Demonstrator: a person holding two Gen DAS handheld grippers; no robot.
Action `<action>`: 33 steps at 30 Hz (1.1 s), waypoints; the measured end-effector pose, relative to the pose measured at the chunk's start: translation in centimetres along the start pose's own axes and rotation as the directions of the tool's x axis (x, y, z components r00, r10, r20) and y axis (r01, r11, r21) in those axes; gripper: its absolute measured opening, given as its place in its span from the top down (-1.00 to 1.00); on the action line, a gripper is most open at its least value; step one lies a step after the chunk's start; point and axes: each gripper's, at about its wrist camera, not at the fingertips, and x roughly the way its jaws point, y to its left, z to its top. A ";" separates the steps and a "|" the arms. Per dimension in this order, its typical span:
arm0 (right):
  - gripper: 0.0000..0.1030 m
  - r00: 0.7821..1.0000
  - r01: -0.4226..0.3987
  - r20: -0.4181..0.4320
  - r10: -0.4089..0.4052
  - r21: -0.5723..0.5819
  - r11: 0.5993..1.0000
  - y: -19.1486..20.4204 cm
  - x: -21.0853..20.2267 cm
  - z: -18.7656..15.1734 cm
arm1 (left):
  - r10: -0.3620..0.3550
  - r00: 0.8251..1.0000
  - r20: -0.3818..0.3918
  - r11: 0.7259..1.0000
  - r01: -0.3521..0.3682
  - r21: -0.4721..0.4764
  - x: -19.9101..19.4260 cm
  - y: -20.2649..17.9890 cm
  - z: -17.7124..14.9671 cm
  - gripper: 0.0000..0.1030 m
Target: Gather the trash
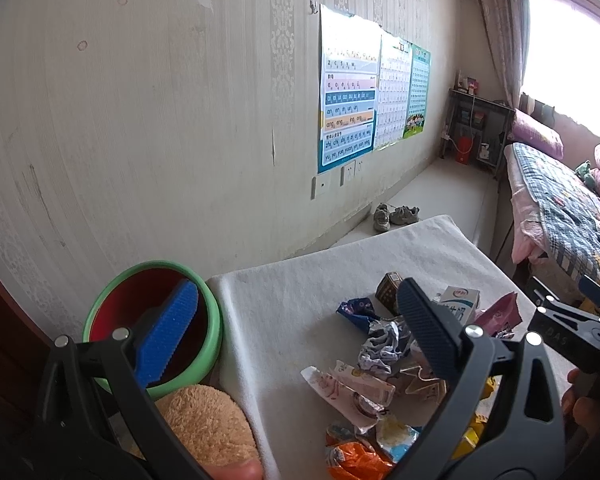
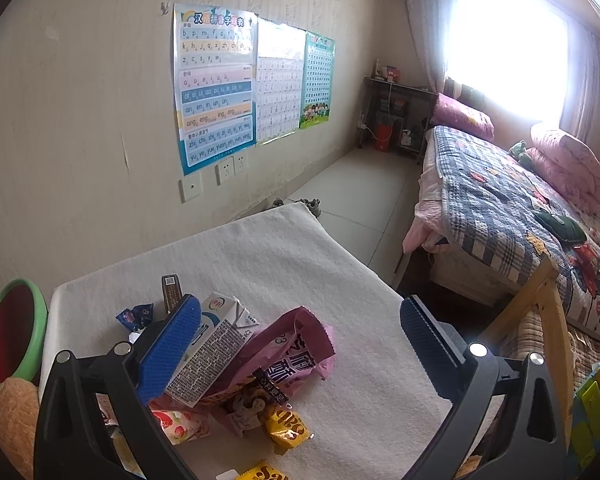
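Observation:
A pile of trash lies on a white-covered table [image 1: 284,304]: a white milk carton [image 1: 458,304], a pink snack bag [image 1: 498,314], a crumpled silver wrapper [image 1: 382,346], a blue wrapper [image 1: 356,312] and an orange wrapper [image 1: 352,460]. A green bin with a red inside [image 1: 210,322] stands at the table's left edge. My left gripper [image 1: 300,332] is open and empty, above the gap between bin and pile. My right gripper [image 2: 300,340] is open and empty over the milk carton [image 2: 212,352] and the pink bag [image 2: 288,352]. Yellow wrappers [image 2: 286,428] lie near it.
A tan plush toy [image 1: 208,426] sits below the bin. The wall with posters [image 1: 348,92] runs along the left. A bed with a plaid quilt [image 2: 512,216] stands to the right, with a wooden frame [image 2: 548,312] near the table. Shoes [image 1: 394,216] lie on the floor beyond.

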 end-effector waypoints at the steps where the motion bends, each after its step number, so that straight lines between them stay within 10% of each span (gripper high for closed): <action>1: -0.86 1.000 0.000 -0.001 0.000 0.000 1.000 0.0 0.0 0.0 | 0.002 1.000 0.006 1.000 -0.002 0.002 -0.1 0.0 -0.1 -0.90; 9: -0.86 1.000 0.000 -0.005 0.000 -0.005 1.000 0.0 -0.1 0.1 | 0.027 0.999 0.036 0.999 -0.028 0.028 -0.6 -0.2 -0.2 -0.90; 19: -0.86 0.995 -0.001 -0.104 0.011 0.095 0.995 -3.3 1.6 0.0 | -0.085 0.991 -0.104 0.991 0.096 0.097 1.6 -1.4 -2.5 -0.89; 30: -0.86 0.974 -0.051 -0.212 0.082 0.146 0.988 -3.3 3.9 -1.6 | -0.202 0.859 -0.471 0.929 0.320 0.185 6.1 -5.4 -11.2 -0.80; 33: -0.86 0.970 -0.058 -0.225 0.092 0.150 0.987 -3.2 4.2 -1.8 | -0.175 0.850 -0.497 0.925 0.314 0.212 6.7 -5.8 -12.7 -0.80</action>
